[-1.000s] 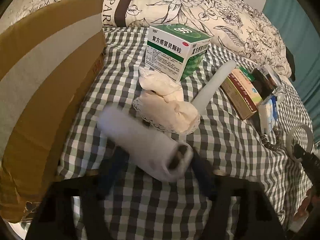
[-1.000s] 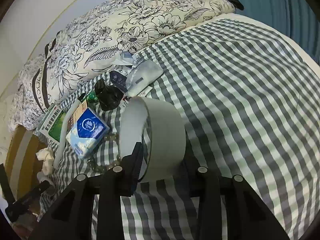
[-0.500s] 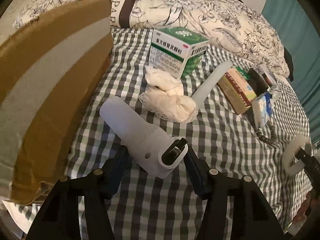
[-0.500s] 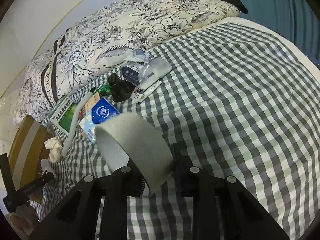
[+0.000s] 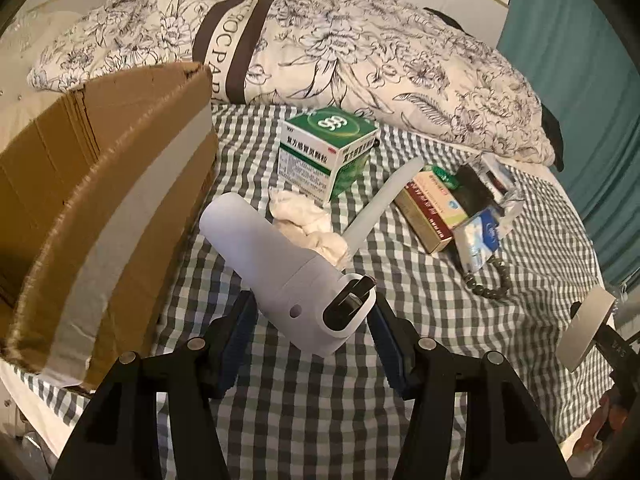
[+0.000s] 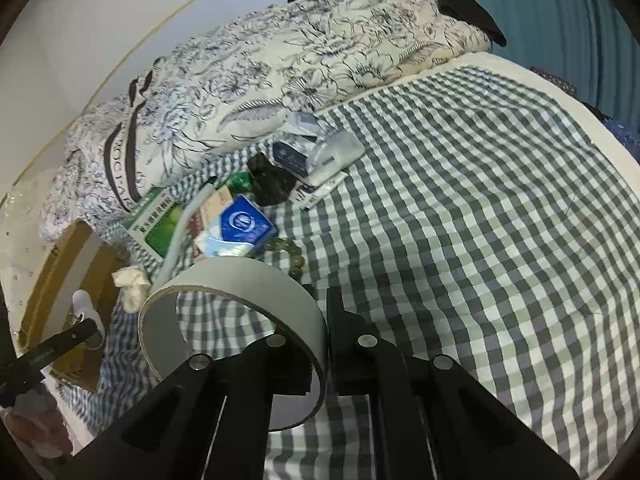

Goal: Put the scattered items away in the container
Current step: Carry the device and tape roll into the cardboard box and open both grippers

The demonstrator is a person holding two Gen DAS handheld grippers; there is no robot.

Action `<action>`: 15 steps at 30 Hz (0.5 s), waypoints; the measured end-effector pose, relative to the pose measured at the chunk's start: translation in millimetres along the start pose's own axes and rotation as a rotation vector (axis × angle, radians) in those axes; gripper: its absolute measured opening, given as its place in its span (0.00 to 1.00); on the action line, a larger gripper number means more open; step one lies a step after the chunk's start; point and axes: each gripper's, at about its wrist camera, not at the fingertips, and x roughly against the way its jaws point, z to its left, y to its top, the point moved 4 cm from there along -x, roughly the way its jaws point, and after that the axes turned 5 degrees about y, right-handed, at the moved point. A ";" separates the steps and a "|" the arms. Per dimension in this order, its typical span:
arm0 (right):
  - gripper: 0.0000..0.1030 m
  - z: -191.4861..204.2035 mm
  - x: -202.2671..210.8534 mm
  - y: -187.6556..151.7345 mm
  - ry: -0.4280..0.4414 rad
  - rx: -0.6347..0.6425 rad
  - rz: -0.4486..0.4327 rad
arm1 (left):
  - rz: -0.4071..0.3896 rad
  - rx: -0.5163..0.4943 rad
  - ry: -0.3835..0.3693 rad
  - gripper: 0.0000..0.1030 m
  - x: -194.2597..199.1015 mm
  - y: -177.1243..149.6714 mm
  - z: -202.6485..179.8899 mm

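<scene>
The left gripper (image 5: 312, 320) clamps a white cylindrical device (image 5: 280, 268) above the checked bedsheet (image 5: 420, 280), just beside the open cardboard box (image 5: 100, 208). The right gripper (image 6: 320, 344), jaws just closed, pinches a tape roll's (image 6: 240, 284) wall; open sheet lies to its right.

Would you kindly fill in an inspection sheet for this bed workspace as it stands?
Surface: checked bedsheet, floral duvet behind.
Job's things: cardboard box on the left; green medicine box, white cloth, tissue pack, bead bracelet lying loose.
Clutter: dark lump and sachets by the duvet.
Grippers: left gripper holds a white device; right gripper shut on a tape roll, jaws just closing.
Cables: nothing seen.
Surroundings: teal curtain.
</scene>
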 end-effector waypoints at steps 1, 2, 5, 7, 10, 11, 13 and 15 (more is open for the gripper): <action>0.06 1.2 3.9 0.7 0.002 0.003 -0.006 | -0.005 0.001 -0.002 0.57 3.4 0.8 -0.2; 0.06 4.4 9.2 1.7 0.007 0.007 -0.013 | -0.010 0.001 -0.002 0.57 8.1 1.4 -0.8; 0.06 13.2 24.1 4.1 0.013 0.023 -0.029 | -0.025 -0.002 -0.002 0.57 20.4 2.4 -0.3; 0.06 20.8 34.5 5.3 0.014 0.032 -0.039 | -0.044 -0.004 -0.001 0.57 32.2 3.4 0.8; 0.06 34.8 48.8 5.5 0.022 0.053 -0.052 | -0.070 -0.006 0.005 0.57 50.6 6.6 4.6; 0.06 39.8 52.1 5.1 0.026 0.061 -0.051 | -0.074 -0.004 0.012 0.57 54.8 7.0 5.8; 0.06 54.7 61.0 4.6 0.030 0.082 -0.060 | -0.083 -0.002 0.029 0.57 65.4 7.6 10.4; 0.06 68.4 66.5 3.9 0.040 0.102 -0.062 | -0.101 -0.003 0.029 0.57 76.8 8.4 14.7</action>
